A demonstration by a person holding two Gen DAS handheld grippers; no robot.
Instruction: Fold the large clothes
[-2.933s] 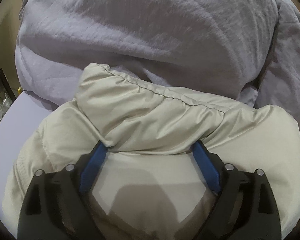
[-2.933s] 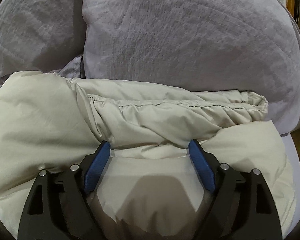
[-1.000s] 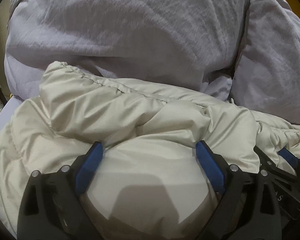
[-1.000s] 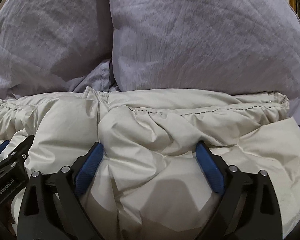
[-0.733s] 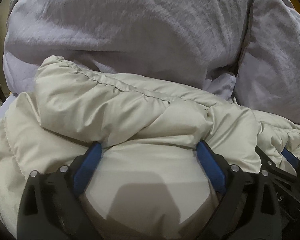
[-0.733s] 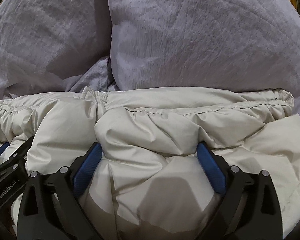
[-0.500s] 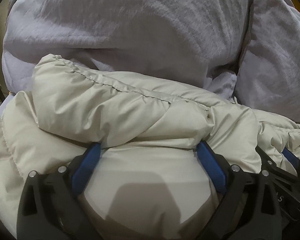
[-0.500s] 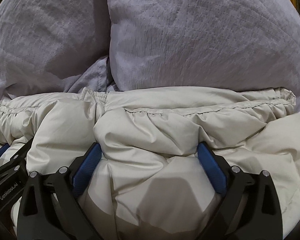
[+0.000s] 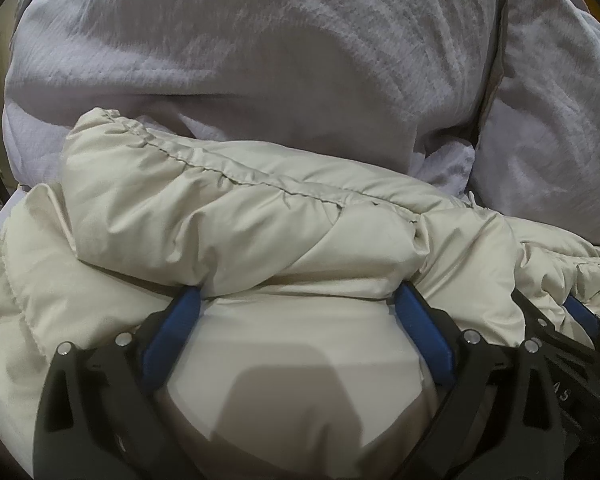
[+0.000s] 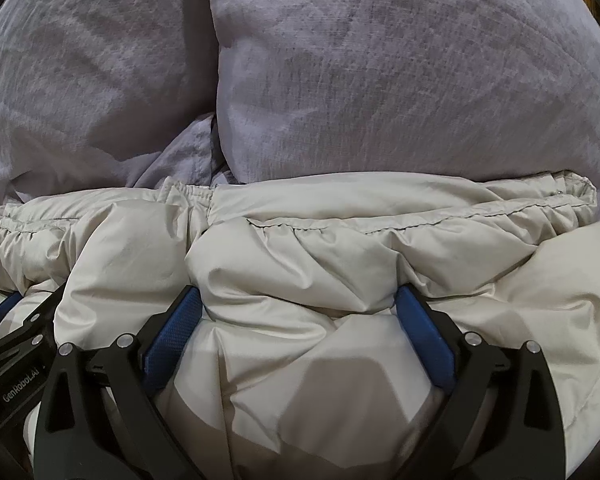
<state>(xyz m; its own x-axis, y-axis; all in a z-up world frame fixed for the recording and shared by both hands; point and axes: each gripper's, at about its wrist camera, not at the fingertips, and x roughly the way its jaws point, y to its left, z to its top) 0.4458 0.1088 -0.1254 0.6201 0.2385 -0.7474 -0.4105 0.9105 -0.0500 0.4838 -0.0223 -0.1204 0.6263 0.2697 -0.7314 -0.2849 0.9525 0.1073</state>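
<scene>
Cream-white puffy quilted jacket (image 9: 260, 216), lying bunched in front of two large grey-lavender crinkled pillows (image 10: 400, 80); its gathered, stitched hem (image 10: 440, 220) runs along the far edge, touching the pillows. Left gripper (image 9: 296, 300), black frame with blue finger pads (image 9: 172, 332), rests on the jacket with its fingers spread wide, a padded fold bulging between and over their tips. Right gripper (image 10: 296, 300), of the same build, has its fingers likewise spread apart and pressed into the jacket, with a fold swelling between them. The two grippers sit just beside each other; each shows at the edge of the other's view.
</scene>
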